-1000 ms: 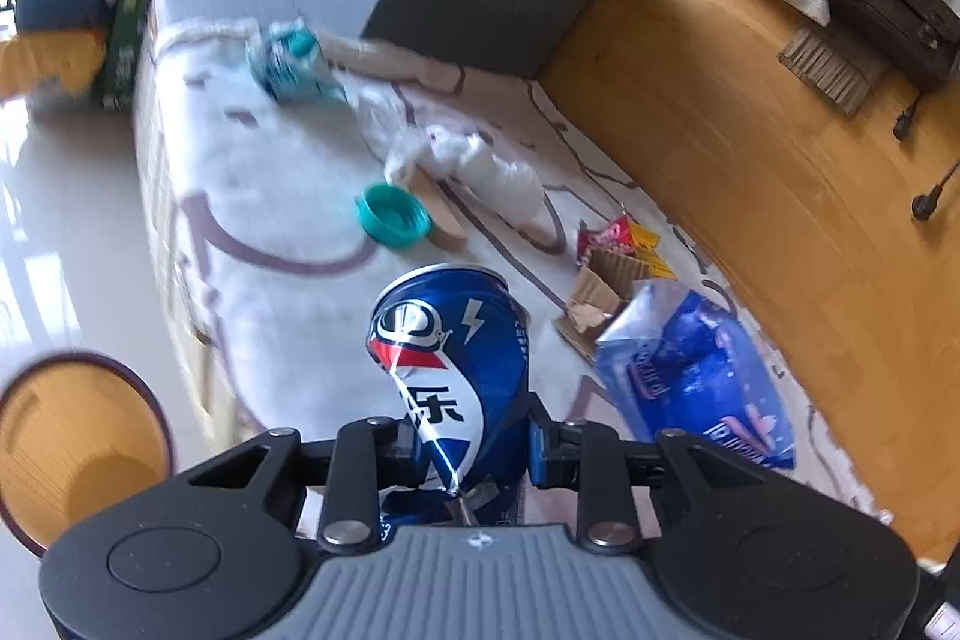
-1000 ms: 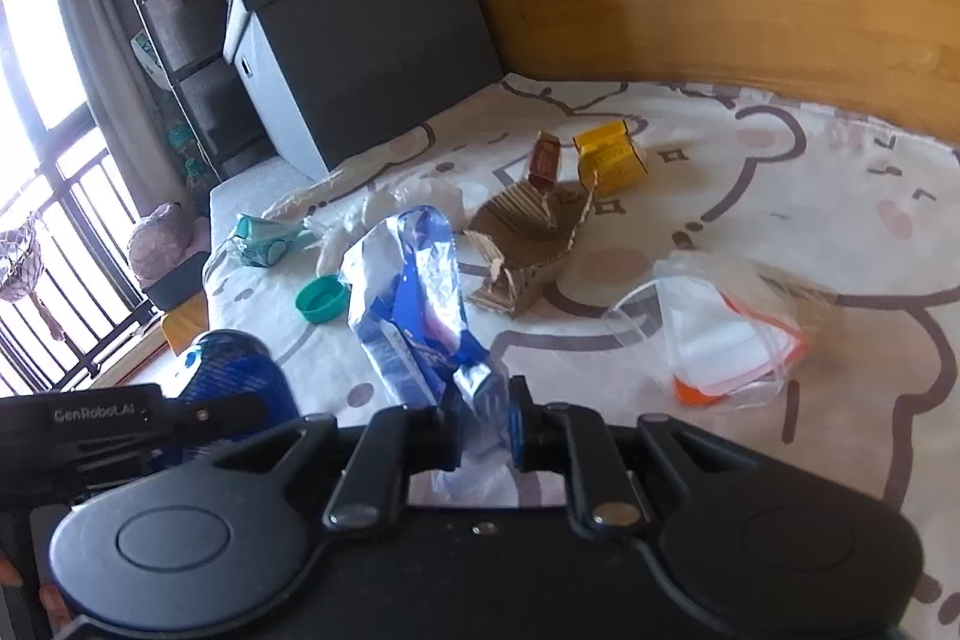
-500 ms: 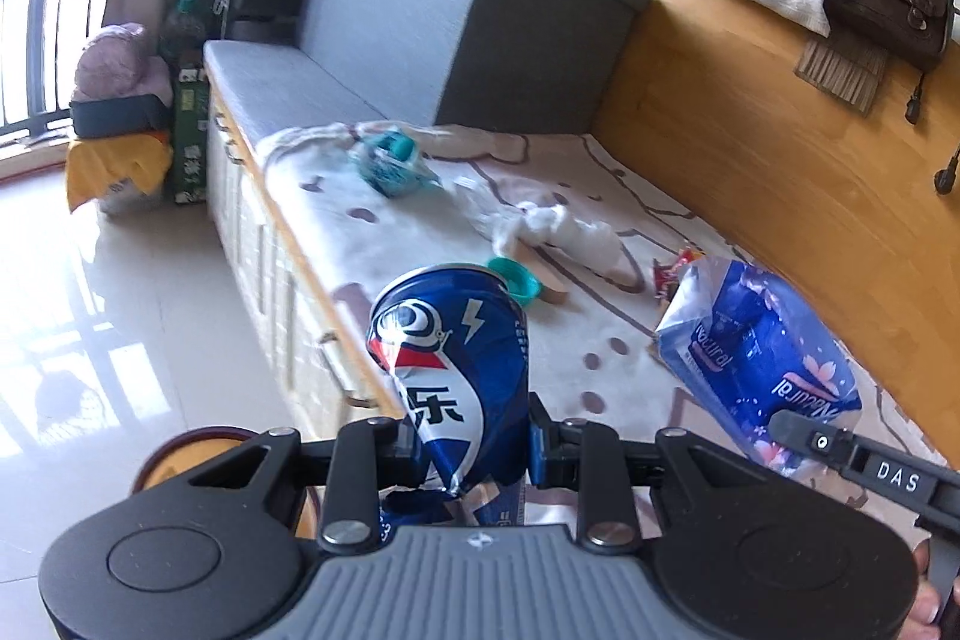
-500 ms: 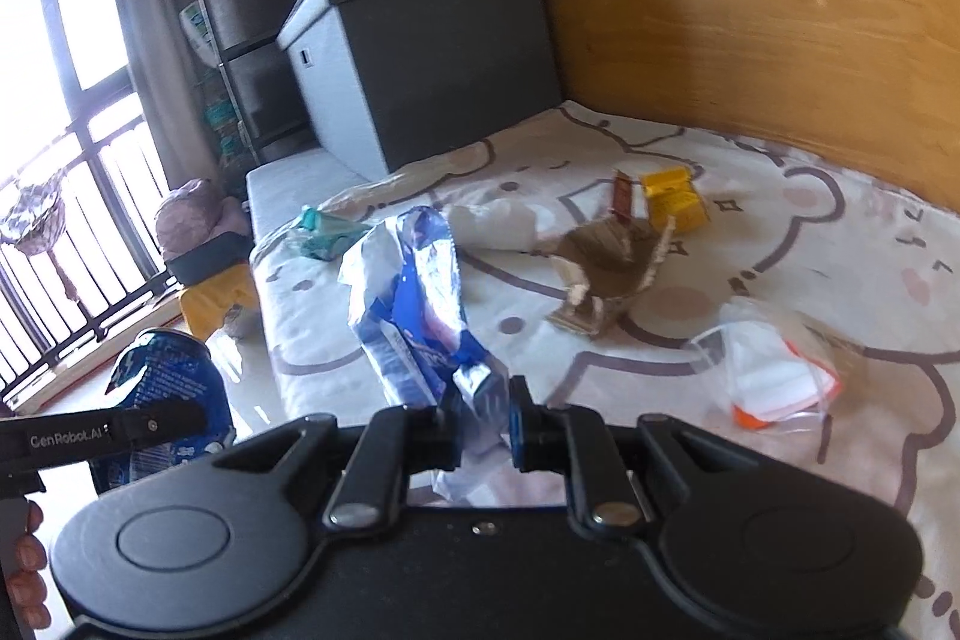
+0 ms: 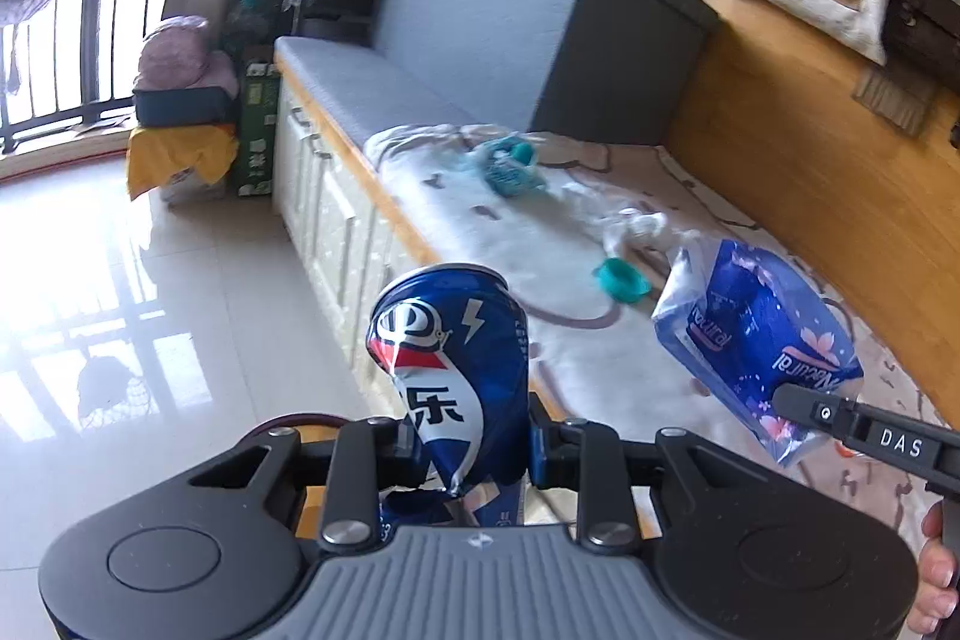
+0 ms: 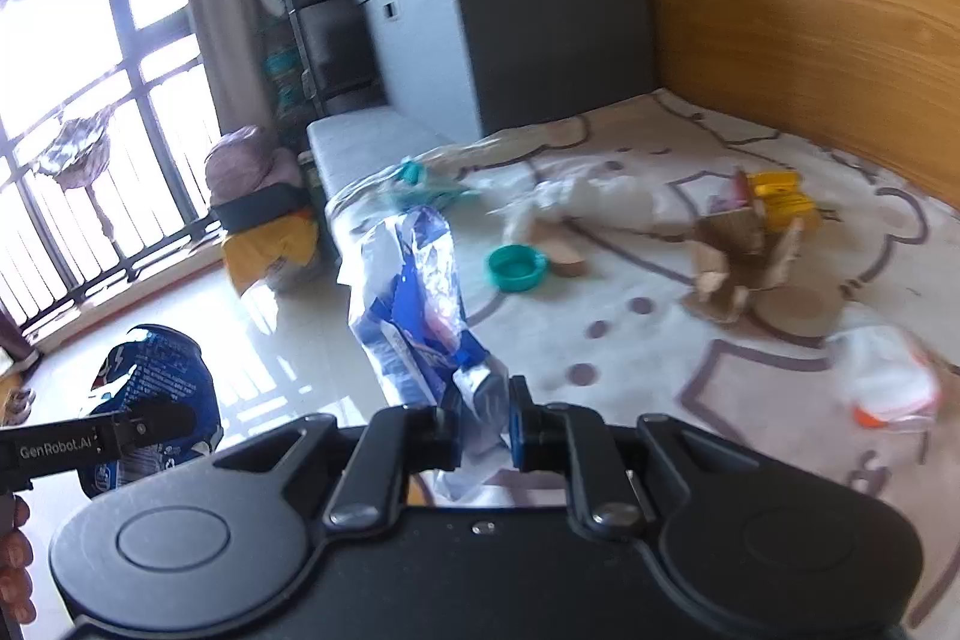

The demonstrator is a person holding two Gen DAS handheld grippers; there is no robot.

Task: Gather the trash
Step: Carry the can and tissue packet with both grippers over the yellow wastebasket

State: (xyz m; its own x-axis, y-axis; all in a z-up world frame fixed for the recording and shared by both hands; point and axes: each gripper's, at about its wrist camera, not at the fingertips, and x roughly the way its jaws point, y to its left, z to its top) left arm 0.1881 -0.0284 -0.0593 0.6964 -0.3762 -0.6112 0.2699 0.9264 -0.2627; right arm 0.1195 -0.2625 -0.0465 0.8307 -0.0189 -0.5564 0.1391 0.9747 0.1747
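Motion blur smears the litter on the patterned mat (image 6: 690, 358), while the left gripper (image 5: 474, 451) clamps a dented blue Pepsi can (image 5: 453, 370), its base hidden, and the right gripper (image 6: 483, 436) pinches a crumpled blue-white wrapper (image 6: 420, 316) at twelve o'clock.

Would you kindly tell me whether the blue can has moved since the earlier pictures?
Yes. The blue can, clamped in the left tool, moved off the white mat toward the tiled floor.

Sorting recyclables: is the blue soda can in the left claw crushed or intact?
Crushed. The blue soda can is dented and creased along its side, pinched between the left claw fingers.
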